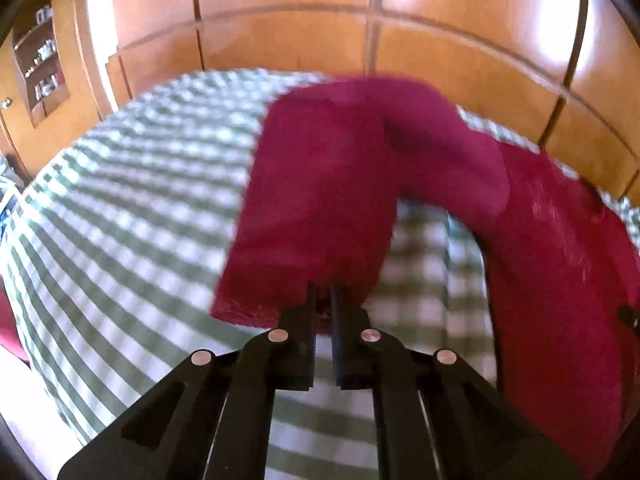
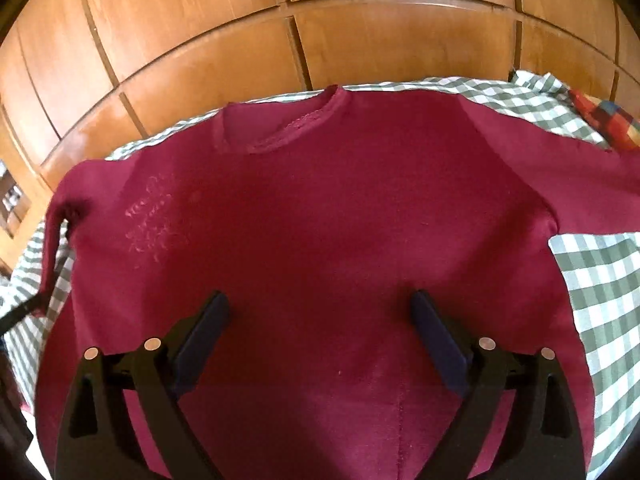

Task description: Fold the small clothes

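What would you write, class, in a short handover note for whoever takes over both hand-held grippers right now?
Left hand-held gripper: shut on the cuff end of the shirt's left-hand sleeve, lifted off the cloth.
Right hand-held gripper: open, empty, over the shirt body.
Maroon shirt: spread on the green checked cloth, collar at the far edge.
Done: shirt laid out, one sleeve gripped.
Left: fold both sleeves in, then the body.

left wrist view is pretty smeared, the maroon shirt (image 1: 328,184) sleeve is all blur, shirt's hem runs off the bottom edge, shelf (image 1: 40,64) stuff too tiny to tell
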Tool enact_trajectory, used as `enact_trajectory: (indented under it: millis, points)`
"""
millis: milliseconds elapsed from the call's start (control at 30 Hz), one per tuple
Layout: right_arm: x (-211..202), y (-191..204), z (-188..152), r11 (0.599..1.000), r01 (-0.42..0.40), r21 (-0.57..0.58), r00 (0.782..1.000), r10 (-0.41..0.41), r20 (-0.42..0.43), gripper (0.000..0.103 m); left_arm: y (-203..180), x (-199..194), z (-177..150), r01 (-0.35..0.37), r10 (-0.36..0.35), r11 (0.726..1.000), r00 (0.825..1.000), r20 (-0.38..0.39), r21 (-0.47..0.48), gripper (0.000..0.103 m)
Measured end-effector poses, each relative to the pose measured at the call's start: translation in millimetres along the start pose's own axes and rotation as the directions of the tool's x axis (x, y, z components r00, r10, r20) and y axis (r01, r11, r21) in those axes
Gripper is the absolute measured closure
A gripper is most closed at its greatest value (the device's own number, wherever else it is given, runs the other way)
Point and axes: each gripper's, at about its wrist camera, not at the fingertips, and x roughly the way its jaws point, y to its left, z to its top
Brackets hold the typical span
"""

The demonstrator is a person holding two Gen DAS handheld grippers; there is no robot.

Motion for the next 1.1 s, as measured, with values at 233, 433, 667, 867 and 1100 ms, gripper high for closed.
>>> enact_trajectory:
  millis: [233, 433, 667, 867, 1100]
  points:
    - [2, 2, -2, 0.999, 0.021, -0.027, 1.0, -0.021, 0.0, 0.007, 67, -42, 66, -0.175, 0.175, 0.984, 0.972, 0.154, -0.015, 0.098]
    - [3, 3, -2, 0.999, 0.033, -0.036, 0.999, -0.033, 0.001, 0.007, 105, -27, 115, -0.383, 0.37, 0.923, 0.913, 0.171, 0.046, 0.098]
    - [5, 6, -3, 0.997, 0.054, -0.048, 0.999, -0.054, -0.005, 0.006, 151, 21, 75, -0.415, 0.415, 0.91, 0.908, -0.054, 0.02, 0.045]
    - [5, 7, -3, 0.996, 0.064, -0.058, 0.998, -0.065, -0.006, 0.006, 202, -5, 14, -0.113, 0.097, 0.91, 0.993, -0.06, -0.399, 0.04]
    - [6, 9, -3, 0.994, 0.081, -0.072, 0.997, -0.082, -0.01, 0.006, 210, 3, -14, 0.122, -0.123, 0.768, 0.991, 0.041, -0.628, 0.04]
